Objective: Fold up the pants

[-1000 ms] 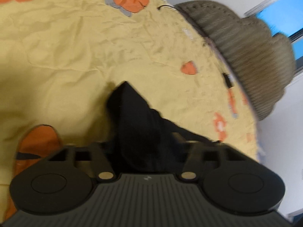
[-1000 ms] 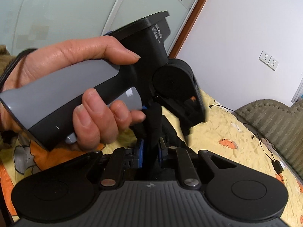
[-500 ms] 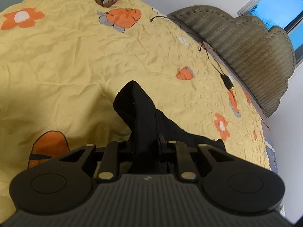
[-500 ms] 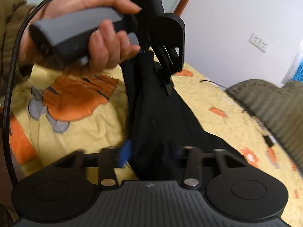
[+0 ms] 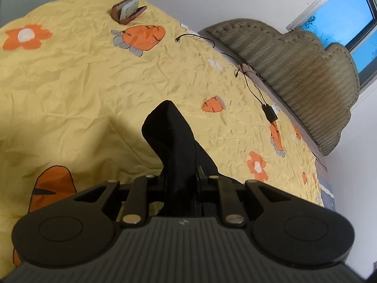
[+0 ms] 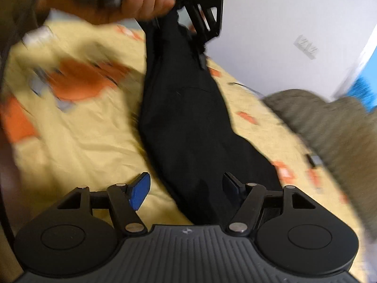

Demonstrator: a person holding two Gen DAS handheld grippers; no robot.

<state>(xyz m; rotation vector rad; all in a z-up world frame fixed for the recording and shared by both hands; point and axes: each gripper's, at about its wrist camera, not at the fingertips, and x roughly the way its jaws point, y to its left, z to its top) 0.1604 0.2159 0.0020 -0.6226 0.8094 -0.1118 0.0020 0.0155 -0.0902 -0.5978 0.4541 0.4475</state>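
The black pants (image 6: 183, 118) hang as a long bunched strip above the yellow bedspread (image 6: 82, 141). My left gripper (image 5: 180, 176) is shut on one end of the pants (image 5: 172, 136), with a fold sticking up past the fingers. In the right wrist view the left gripper (image 6: 188, 21) shows at the top, held by a hand, with the pants hanging down from it. My right gripper (image 6: 186, 184) is open, its blue pads (image 6: 140, 187) spread to either side of the lower part of the pants without pinching them.
The bedspread (image 5: 70, 70) has orange carrot and flower prints. A small brown case (image 5: 128, 11) lies at the far edge. A black cable with an adapter (image 5: 269, 113) runs along the right side beside a grey-green padded headboard (image 5: 294, 70). White wall and a window lie behind.
My right gripper has opened and let go of the pants, and drawn down and away from the left gripper. The left gripper has closed tighter on the pants and holds them raised.
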